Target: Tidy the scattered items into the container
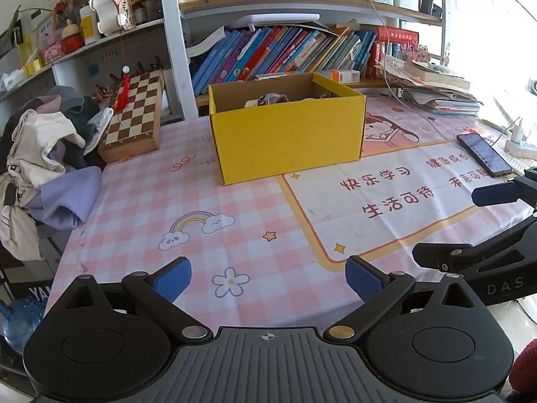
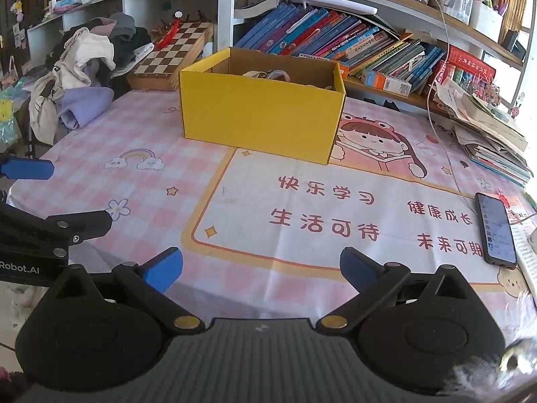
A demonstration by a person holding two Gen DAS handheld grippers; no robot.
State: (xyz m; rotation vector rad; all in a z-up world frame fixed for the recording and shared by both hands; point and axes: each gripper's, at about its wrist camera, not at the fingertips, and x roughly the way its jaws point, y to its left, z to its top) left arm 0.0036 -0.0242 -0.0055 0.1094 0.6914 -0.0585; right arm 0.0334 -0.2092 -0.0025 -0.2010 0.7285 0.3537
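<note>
From the left wrist view, the left tool (image 1: 268, 280) hangs over the worktop (image 1: 141, 201) with its blue pads spread wide and nothing between them. One yellow box (image 1: 288, 134) stands well beyond it, open-topped, with a few pale items (image 1: 268, 99) lying inside; I cannot count them. Near the box's right side lies one phone (image 1: 483, 154); left of the box sit one chessboard (image 1: 134, 114) and one heap of clothes (image 1: 43, 161).

From the right wrist view, the right tool (image 2: 261, 270) is likewise wide open and empty, the box well ahead of it. Nothing loose shows on the cloth between tools and box. I'd judge the tidying near done; the risk now is a tool mistaking the phone for clutter, or snagging its cable (image 2: 436, 127).
</note>
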